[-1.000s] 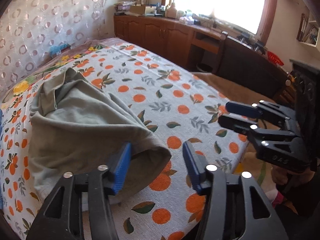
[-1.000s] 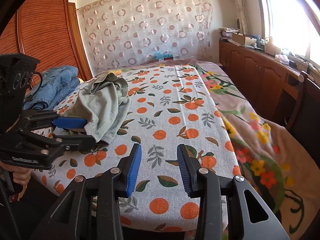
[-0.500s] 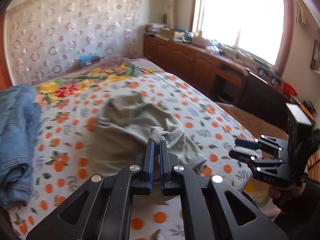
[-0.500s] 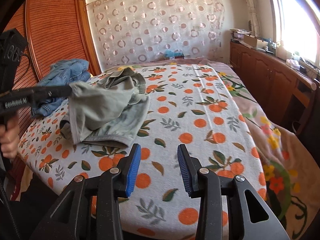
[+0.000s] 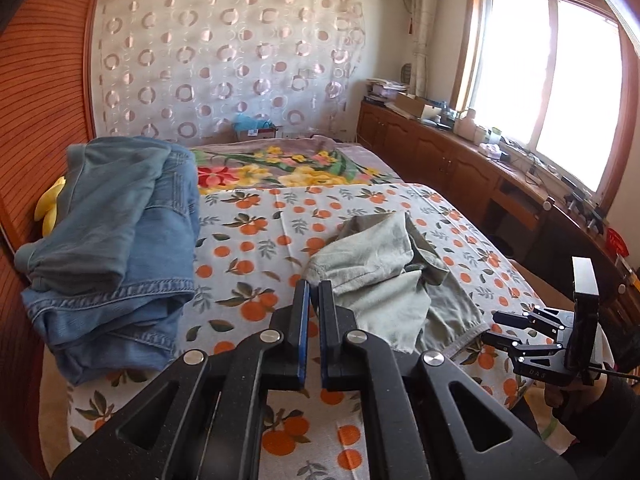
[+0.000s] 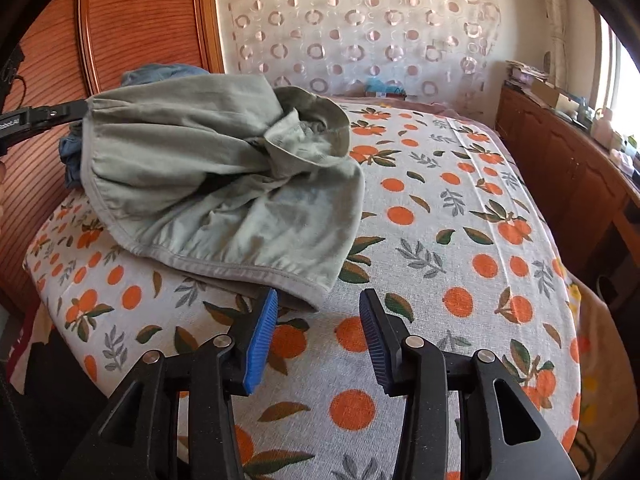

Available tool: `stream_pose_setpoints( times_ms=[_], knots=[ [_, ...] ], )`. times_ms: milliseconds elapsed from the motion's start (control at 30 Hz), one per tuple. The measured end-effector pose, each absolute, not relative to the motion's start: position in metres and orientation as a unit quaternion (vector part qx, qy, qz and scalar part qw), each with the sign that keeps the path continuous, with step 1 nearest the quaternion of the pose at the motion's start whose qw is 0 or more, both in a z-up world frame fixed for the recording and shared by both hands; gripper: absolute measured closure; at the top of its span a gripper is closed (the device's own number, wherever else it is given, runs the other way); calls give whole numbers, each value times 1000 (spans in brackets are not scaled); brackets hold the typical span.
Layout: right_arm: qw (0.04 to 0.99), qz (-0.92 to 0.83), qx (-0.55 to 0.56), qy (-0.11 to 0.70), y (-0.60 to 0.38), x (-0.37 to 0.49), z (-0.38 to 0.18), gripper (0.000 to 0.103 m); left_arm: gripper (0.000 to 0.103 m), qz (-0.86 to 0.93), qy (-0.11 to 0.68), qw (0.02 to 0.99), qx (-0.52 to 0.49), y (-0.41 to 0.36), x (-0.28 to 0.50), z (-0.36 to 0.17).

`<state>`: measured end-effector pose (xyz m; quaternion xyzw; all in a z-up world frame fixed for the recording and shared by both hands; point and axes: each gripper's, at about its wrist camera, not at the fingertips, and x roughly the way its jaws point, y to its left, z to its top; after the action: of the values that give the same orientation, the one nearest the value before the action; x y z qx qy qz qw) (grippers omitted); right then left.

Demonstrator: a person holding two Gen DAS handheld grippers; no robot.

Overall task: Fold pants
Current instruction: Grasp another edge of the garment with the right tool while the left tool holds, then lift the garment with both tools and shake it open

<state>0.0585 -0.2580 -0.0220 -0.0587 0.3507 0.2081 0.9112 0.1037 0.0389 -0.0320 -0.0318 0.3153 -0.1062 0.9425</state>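
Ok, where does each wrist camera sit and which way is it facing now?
Left wrist: on the left gripper, shut on the pale green cotton pants, facing headboard and window; right gripper at right.
Right wrist: behind the open right gripper, facing the orange-print bedspread and curtain.
Shared: pants, bedspread, blue denim jeans.

bed [image 5: 280,216] as landmark. pants [image 6: 224,184] lie bunched on the bed's near part, one corner lifted off it toward the left gripper [image 5: 314,292]. jeans [image 5: 116,240] piled on the bed, left of the pants in the left wrist view, against the wardrobe [image 5: 44,100] along that side. right gripper [image 6: 316,316] over the bed's near edge, just before the pants' hem. cabinets [image 5: 460,160] run along the bed's right side, under the window [image 5: 548,80]. curtain [image 5: 232,60] behind the bed's far end.
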Motion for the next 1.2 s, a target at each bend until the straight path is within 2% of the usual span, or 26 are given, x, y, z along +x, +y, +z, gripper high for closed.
stream_pose_setpoints(
  times_ms=[133,200,233,267,367,600,767,833,933,1000,1067,1200],
  knots=[
    [911,210,-73,348,-250,69,-22,59,98,-98,316,943,-38,45,105,-34],
    [907,219,-79,350,-247,73,-24,76,98,-95,311,945,-40,47,105,-31],
    [907,219,-83,351,-238,72,-23,91,98,-93,308,946,-40,49,104,-28],
    [908,216,-85,349,-239,72,-21,97,98,-92,306,947,-40,48,104,-24],
    [916,214,-65,332,-250,75,-10,100,98,-85,293,951,-39,51,100,-14],
    [939,205,-42,274,-282,66,40,101,101,-79,258,962,-40,60,85,16],
    [941,199,-70,266,-279,63,42,101,101,-100,281,954,-28,48,86,4],
    [941,191,-69,270,-282,64,33,101,95,-107,303,946,-31,47,91,-10],
    [939,181,-56,288,-287,73,22,101,81,-106,339,934,-28,46,99,-36],
    [936,175,-58,301,-286,76,13,101,64,-105,359,927,-27,43,104,-54],
    [932,170,-63,313,-284,80,1,101,56,-103,376,920,-30,43,111,-71],
    [928,169,-61,327,-281,86,-13,101,56,-102,401,910,-39,44,121,-95]
  ],
)
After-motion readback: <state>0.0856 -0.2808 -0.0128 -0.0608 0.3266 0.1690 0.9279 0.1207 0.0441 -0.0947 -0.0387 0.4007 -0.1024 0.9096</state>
